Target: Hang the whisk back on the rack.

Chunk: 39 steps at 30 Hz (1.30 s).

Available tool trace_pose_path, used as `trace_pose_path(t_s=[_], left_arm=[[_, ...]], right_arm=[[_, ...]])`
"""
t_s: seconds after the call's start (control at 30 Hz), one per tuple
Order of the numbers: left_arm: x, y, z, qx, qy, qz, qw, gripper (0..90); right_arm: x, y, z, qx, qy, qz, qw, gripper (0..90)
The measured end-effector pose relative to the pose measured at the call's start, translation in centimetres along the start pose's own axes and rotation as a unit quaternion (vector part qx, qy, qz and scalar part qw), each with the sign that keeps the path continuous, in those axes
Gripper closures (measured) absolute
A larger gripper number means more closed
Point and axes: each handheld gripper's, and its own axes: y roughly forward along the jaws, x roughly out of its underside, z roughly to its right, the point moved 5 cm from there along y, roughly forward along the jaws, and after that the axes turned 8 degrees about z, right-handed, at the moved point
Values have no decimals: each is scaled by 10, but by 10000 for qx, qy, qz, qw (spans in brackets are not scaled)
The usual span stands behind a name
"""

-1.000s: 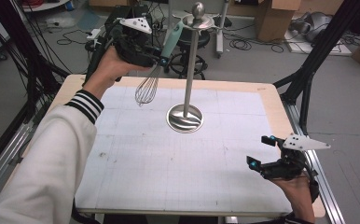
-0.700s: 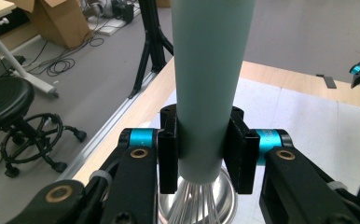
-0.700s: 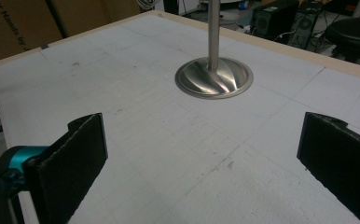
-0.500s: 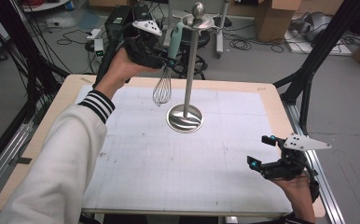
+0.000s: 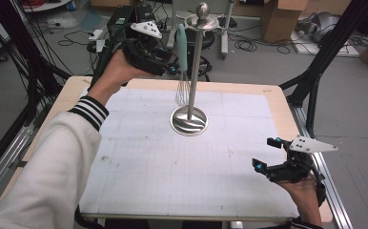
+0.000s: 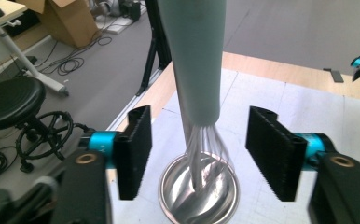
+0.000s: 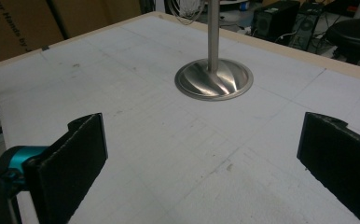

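A whisk with a pale teal handle point(image 5: 182, 45) hangs upright beside the pole of a steel stand point(image 5: 193, 71), its wires point(image 5: 182, 93) above the round base point(image 5: 189, 120). My left gripper point(image 5: 171, 63) is raised at the table's far side, level with the handle. In the left gripper view the gripper point(image 6: 200, 140) is open, and the handle point(image 6: 197, 60) stands between the pads without touching them. My right gripper point(image 5: 265, 153) is low at the front right, open and holding nothing; in its own view point(image 7: 201, 154) it faces the stand base point(image 7: 214, 79).
A white gridded mat point(image 5: 172, 167) covers the wooden table. A black stool point(image 6: 10, 100), cables and cardboard boxes point(image 5: 280, 19) lie on the floor beyond the far edge. Black frame struts point(image 5: 315, 76) rise at the right.
My left gripper has moved right and up with the whisk, bringing it from left of the stand to against the pole. My right gripper has stayed put.
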Motion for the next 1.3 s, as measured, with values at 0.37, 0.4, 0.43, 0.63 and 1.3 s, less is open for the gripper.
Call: trace_pose_path(t_s=[0.37, 0.4, 0.43, 0.63, 1.3], left_arm=[[52, -55, 9, -270, -234, 104, 9993, 122], [57, -61, 10, -324, -247, 103, 9991, 86], [62, -67, 11, -386, -235, 109, 9989, 57], [91, -107, 16, -704, -485, 385, 9956, 17], [172, -179, 59, -834, -234, 482, 9951, 17]], right_arm=[[-1, 1, -2, -8, -58, -9, 10000, 5], [-1, 1, -2, -6, -60, -19, 10000, 5], [-1, 2, -2, -13, -67, -39, 10000, 5], [-2, 6, -2, -9, -39, -30, 10000, 5], [-1, 10, -2, 43, -38, -111, 9999, 5]])
